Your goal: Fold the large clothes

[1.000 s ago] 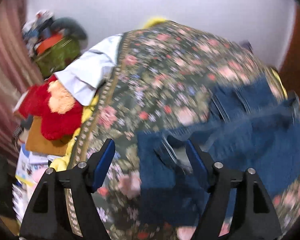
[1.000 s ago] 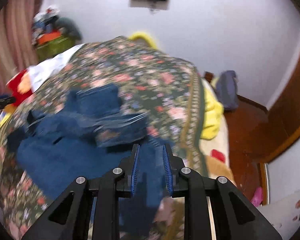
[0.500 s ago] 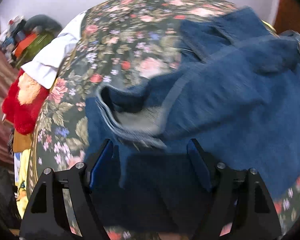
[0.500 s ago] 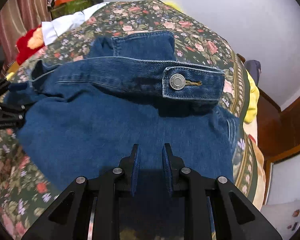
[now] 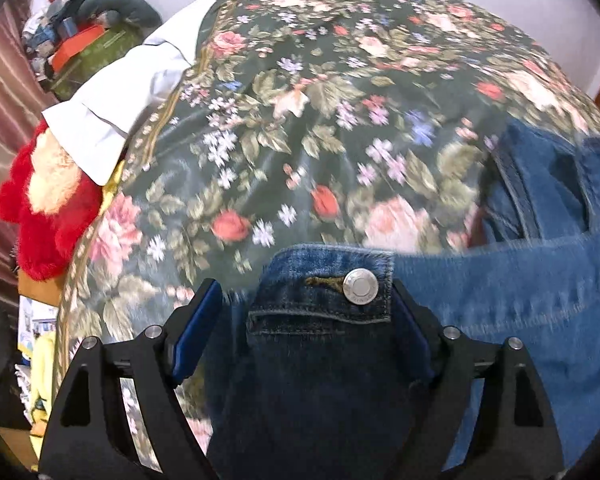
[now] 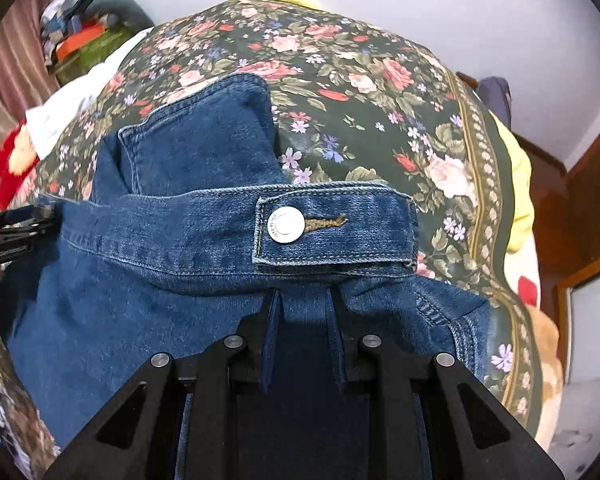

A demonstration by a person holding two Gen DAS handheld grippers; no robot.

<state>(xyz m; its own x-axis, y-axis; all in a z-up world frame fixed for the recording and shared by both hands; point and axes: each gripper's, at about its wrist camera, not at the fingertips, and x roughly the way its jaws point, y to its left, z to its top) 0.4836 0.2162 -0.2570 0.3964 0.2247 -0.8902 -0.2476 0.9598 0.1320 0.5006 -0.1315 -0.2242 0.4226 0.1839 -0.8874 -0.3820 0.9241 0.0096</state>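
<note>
Denim jacket now spread low across a bed under a dark floral bedspread; a second ago dangling in mid-air and blurred, half a second ago nearer the cover, now draped onto it. Likely meaning for the task: garment laid out flat, ready for a first fold, with no fold made yet.

In the left wrist view, left gripper with jaws wide and just opened further; a buttoned denim tab sits between the blue pads, apparently loose rather than pinched, though the right pad lies close against the cloth and contact there is hard to judge. Metal button at the tab's right end.

In the right wrist view, right gripper clenched narrow on a fold of the denim jacket just below the hem band. A second buttoned tab with its own metal button lies just beyond the fingertips.

Long axis of the hem band running from 9 o'clock to 3 o'clock across the right wrist view, left gripper visible at its 9 o'clock end. A denim panel, perhaps a sleeve or front, pointing up toward 11 o'clock onto the bedspread.

Beyond the bed at 10 o'clock: white cloth, red plush toy, cluttered pile against a striped curtain.
</note>
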